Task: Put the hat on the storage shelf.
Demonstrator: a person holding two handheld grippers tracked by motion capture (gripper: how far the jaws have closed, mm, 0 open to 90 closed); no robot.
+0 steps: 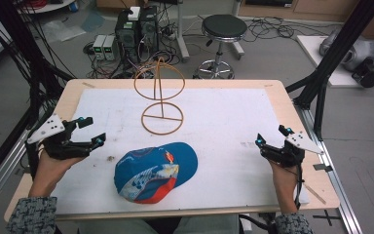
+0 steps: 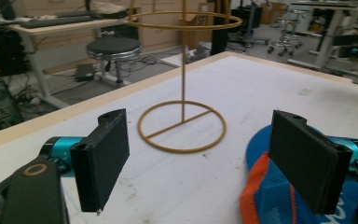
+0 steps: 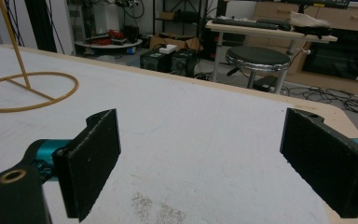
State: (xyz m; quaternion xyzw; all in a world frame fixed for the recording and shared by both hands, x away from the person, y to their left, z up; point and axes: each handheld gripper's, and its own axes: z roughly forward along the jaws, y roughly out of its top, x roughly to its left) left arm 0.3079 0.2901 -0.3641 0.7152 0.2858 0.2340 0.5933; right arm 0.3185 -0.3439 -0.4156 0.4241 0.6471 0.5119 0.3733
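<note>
A white mat [image 1: 233,146] covers most of a light wooden table [image 1: 292,112], leaving a thin strip of bare wood along each edge. A blue cap [image 1: 155,171] with red and white patches lies on the mat near the front edge, roughly midway between the two hands, brim side toward the person. Behind it, toward the far edge, stands a thin yellow wire stand [image 1: 161,100]: a flat ring base on the mat, an upright rod, and a second ring on top that reaches out past the table's back edge in the high view. Cap and stand sit near each other but apart, with bare mat between them. The left gripper [image 1: 89,131] is held over the left side of the mat, close to the table's left edge, its jaws spread wide and holding nothing; in the left gripper view the stand's base shows between the jaws and the cap lies under the right-hand jaw. The right gripper [image 1: 271,136] hovers near the right edge, jaws likewise spread and empty, with open mat ahead of it. Wide bare mat lies between the cap and the right gripper. A round black stool [image 1: 223,29] stands on the floor beyond the far edge.
</note>
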